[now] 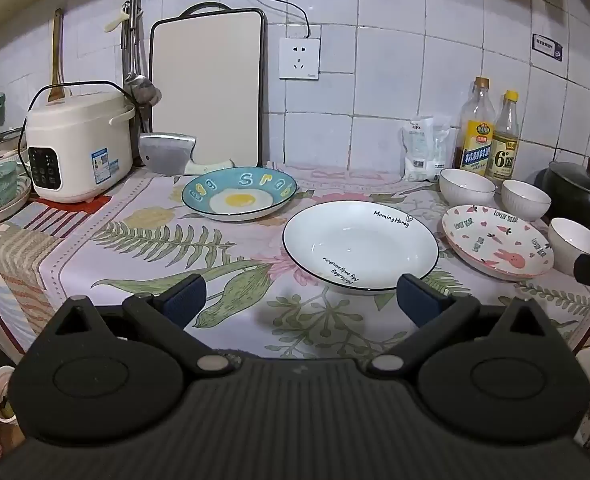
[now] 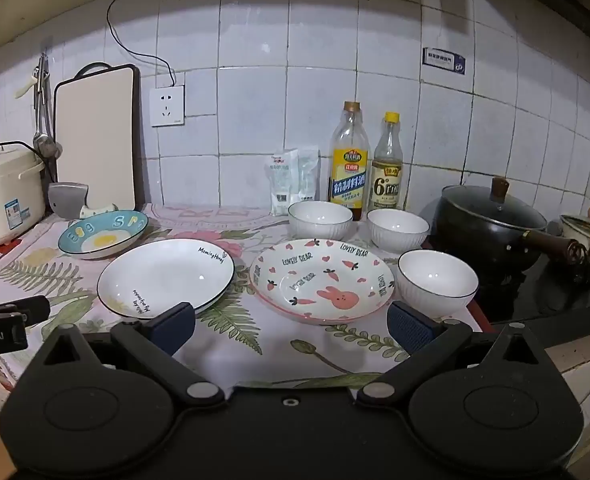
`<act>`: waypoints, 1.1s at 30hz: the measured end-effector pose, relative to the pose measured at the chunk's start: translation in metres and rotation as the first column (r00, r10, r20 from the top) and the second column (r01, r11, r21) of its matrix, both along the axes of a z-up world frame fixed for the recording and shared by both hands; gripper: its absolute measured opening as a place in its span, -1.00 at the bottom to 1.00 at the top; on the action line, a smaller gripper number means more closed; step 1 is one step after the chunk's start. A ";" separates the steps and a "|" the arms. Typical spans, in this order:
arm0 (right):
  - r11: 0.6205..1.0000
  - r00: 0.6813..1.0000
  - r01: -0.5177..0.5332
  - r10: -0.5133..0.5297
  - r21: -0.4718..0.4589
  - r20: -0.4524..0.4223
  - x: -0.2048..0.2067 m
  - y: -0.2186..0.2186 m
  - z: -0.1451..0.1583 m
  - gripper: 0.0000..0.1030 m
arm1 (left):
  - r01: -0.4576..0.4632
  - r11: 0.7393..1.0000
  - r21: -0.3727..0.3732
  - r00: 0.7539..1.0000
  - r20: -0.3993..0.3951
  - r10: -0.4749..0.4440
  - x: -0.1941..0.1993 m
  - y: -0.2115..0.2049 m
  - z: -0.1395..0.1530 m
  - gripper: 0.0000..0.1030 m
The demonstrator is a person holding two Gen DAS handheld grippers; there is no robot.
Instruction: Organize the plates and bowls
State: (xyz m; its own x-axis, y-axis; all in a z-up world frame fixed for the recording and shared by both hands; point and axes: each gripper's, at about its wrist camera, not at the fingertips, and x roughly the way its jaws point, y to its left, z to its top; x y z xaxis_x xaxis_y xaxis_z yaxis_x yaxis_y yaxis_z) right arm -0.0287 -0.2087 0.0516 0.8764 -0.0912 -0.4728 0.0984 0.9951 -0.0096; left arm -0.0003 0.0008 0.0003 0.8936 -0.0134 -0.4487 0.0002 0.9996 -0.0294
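Left wrist view: white plate (image 1: pixel 361 246), glazed, slippery, breakable, beside pink plate (image 1: pixel 499 242); take by rim; left gripper (image 1: pixel 301 300) and right gripper (image 2: pixel 291 322) both spread wide, empty

Lighting: dim, cool, from overhead. Small glare spots appear on the white plate (image 1: pixel 361 246) and bowls. Soft shadows fall beneath the dishes. Fisheye distortion bends the wall tiles (image 2: pixel 255 92) at the edges; corners darken. Centre remains sharp.

Bare cloth (image 2: pixel 295 344) before plates free; bowls (image 2: pixel 437 282), black pot (image 2: pixel 491 220) crowd right; bottles (image 2: pixel 349 172) behind.
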 end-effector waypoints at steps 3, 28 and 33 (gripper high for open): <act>1.000 0.999 0.004 -0.003 -0.012 0.038 0.000 0.001 -0.001 1.00 | -0.007 1.000 0.004 1.000 0.007 0.007 0.000 0.000 0.000 1.00; 0.999 0.995 -0.013 0.016 -0.030 0.099 -0.012 0.000 -0.006 1.00 | -0.002 0.998 0.070 1.000 0.029 0.000 -0.015 -0.003 0.003 1.00; 0.999 0.992 -0.031 0.034 -0.027 0.119 -0.013 0.000 -0.007 1.00 | -0.001 0.998 0.069 1.000 0.024 -0.001 -0.013 -0.002 0.001 1.00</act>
